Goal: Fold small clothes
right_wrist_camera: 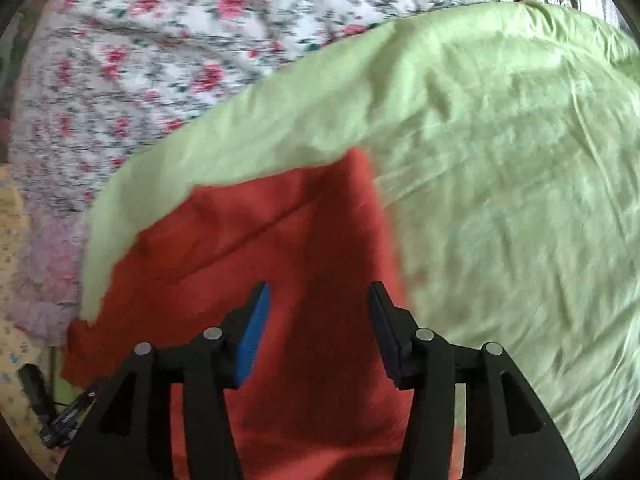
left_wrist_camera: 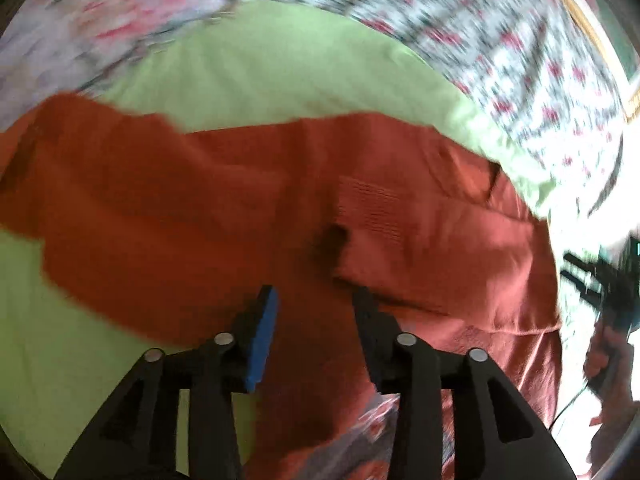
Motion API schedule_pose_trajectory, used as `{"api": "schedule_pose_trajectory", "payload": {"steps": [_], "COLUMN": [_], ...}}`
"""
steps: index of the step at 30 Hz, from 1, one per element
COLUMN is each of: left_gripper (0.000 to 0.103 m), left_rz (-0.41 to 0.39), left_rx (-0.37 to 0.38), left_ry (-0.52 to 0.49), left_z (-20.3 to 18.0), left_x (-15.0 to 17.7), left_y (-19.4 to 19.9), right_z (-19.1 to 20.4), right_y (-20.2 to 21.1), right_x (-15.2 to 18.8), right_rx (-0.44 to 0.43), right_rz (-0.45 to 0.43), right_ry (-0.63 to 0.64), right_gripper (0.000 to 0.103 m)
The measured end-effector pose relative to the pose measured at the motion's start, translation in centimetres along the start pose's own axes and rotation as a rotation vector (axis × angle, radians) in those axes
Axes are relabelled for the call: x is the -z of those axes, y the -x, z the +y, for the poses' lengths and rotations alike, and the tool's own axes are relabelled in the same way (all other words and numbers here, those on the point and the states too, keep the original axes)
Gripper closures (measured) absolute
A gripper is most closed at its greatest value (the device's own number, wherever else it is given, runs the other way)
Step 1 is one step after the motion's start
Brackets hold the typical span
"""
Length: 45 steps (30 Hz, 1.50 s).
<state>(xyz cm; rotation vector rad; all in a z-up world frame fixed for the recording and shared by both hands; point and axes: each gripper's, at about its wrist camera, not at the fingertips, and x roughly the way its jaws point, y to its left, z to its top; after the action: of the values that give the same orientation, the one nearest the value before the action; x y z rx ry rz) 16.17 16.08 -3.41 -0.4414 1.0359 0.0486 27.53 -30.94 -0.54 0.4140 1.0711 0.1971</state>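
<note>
- We are looking along two hand-held grippers at a rust-orange garment [left_wrist_camera: 248,208] spread on a light green sheet [left_wrist_camera: 256,64], which in turn lies on a bed cover printed with pink flowers [right_wrist_camera: 152,52].
- Our left gripper [left_wrist_camera: 316,304] has its jaws set wide apart, with nothing between them. It hangs over the garment's near portion, and we cannot tell whether the tips touch the cloth.
- From the left wrist view, the garment runs as a broad band from the left edge of the green sheet to its right edge, so its long axis lies across the gripper's fingers, not along them. A ribbed cuff or hem [left_wrist_camera: 372,208] sits just ahead and slightly right of this gripper.
- Our right gripper [right_wrist_camera: 320,300] is also spread wide and empty. It hovers above the garment [right_wrist_camera: 256,240], whose far edge narrows to a corner straight ahead; bare green sheet [right_wrist_camera: 500,200] fills the right side.
- Both views are blurred by motion, so fine creases are uncertain.
- We judge that the ribbed part is closer to the left gripper, which seems better placed to pinch it next and carry it across the band.
</note>
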Motion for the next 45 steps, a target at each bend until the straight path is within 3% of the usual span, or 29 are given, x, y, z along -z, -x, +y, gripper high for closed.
{"api": "schedule_pose_trajectory", "payload": {"steps": [5, 7, 10, 16, 21, 24, 26, 28, 30, 32, 35, 39, 45], "left_gripper": [0.047, 0.046, 0.034, 0.02, 0.02, 0.019, 0.021, 0.044, 0.083, 0.097, 0.1, 0.1, 0.102], "left_rz": [-0.051, -0.072, -0.108, -0.132, -0.054, 0.002, 0.007, 0.01, 0.013, 0.016, -0.012, -0.063, -0.061], "left_rx": [-0.072, -0.131, -0.259, -0.604, -0.772, -0.809, -0.791, -0.714, -0.649, -0.61, -0.464, -0.195, 0.111], "left_ry": [0.177, 0.23, 0.259, 0.171, 0.047, 0.036, 0.044, 0.06, 0.078, 0.074, 0.088, 0.128, 0.043], "left_z": [7.2, 10.4, 14.1, 19.2, 21.5, 23.1, 23.9, 24.7, 25.4, 25.3, 24.4, 21.3, 9.6], "left_x": [1.0, 1.1, 0.6, -3.1, -6.7, -7.9, -8.3, -8.6, -9.1, -9.3, -9.2, -8.4, -6.4], "left_y": [3.2, 4.5, 6.4, 8.2, 5.4, 3.7, 3.4, 3.7, 4.3, 5.1, 7.3, 11.0, 12.6], "right_z": [4.3, 5.5, 7.2, 8.8, 9.1, 9.1, 9.0, 8.9, 8.9, 9.0, 9.6, 10.4, 10.2], "right_y": [0.4, 0.4, 0.0, -0.5, -0.9, -1.0, -1.1, -1.3, -1.3, -1.4, -1.3, -1.1, -0.3], "right_x": [3.5, 4.8, 6.6, 8.7, 8.7, 8.5, 8.4, 8.3, 8.2, 8.2, 8.3, 8.7, 8.9], "right_rx": [-0.085, -0.091, -0.11, -0.134, -0.132, -0.128, -0.127, -0.121, -0.117, -0.115, -0.129, -0.148, -0.167], "right_rz": [0.047, 0.072, 0.115, 0.164, 0.169, 0.173, 0.175, 0.177, 0.173, 0.17, 0.165, 0.156, 0.141], "right_ry": [0.063, 0.097, 0.131, 0.133, 0.112, 0.098, 0.088, 0.072, 0.067, 0.072, 0.084, 0.109, 0.098], "right_gripper": [0.051, 0.051, 0.051, 0.051, 0.051, 0.051, 0.051, 0.051, 0.051, 0.051, 0.051, 0.051, 0.051]}}
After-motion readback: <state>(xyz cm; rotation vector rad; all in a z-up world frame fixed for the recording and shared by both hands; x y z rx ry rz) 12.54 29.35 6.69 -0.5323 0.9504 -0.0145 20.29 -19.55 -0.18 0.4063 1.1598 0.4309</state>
